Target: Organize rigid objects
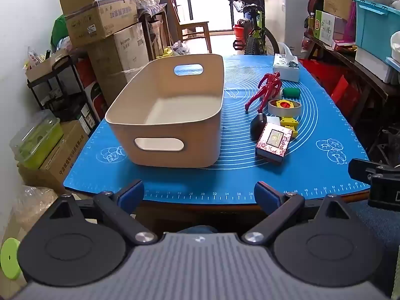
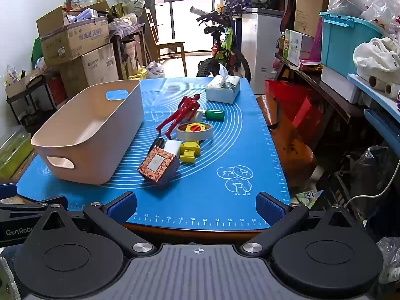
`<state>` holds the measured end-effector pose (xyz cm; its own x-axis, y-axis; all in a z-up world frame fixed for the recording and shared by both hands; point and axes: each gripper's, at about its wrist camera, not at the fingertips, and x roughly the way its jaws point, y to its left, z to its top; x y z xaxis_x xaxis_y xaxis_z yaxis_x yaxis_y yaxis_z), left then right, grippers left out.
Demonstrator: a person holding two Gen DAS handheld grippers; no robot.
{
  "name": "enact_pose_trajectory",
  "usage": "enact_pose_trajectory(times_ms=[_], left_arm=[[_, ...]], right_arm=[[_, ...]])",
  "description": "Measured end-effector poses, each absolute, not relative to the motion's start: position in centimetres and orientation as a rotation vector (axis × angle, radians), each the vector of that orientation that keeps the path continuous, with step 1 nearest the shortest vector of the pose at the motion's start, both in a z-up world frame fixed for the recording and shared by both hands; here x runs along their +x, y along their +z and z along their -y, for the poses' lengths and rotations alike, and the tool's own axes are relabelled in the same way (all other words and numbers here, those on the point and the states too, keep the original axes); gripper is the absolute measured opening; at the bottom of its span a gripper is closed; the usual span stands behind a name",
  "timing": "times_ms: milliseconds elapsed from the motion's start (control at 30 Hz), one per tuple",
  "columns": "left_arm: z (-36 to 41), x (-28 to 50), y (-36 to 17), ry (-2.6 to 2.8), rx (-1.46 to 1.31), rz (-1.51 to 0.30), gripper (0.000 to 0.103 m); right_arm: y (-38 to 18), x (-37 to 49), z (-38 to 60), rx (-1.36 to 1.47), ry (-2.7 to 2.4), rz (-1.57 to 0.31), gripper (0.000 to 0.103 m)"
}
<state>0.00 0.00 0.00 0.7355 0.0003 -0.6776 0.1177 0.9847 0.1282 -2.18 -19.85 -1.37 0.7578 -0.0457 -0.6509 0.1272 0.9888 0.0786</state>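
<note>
a wooden table (image 2: 190, 233) carries a blue mat (image 2: 225, 200). on the mat: a beige bin (image 2: 100, 135), a tissue box (image 2: 223, 91), and a close cluster of small things led by a patterned box (image 2: 158, 167).

Both wrist views angled down; shared mat (image 1: 287, 175)

The beige bin (image 1: 172, 122) looks like smooth matt plastic, standing on a blue rubbery mat (image 1: 312, 170) with printed lines. The red figure (image 2: 183, 115) is glossy plastic; the patterned box (image 2: 160, 166) looks like printed card.
</note>
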Motion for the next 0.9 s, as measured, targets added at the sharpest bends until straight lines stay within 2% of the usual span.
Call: enact_pose_trajectory(times_ms=[900], left_arm=[[-0.48,0.15,-0.06,-0.066,0.167,-0.755,0.095]], right_arm=[[-1.28,-2.23,19.8,0.122,-0.094,-0.701,0.101]])
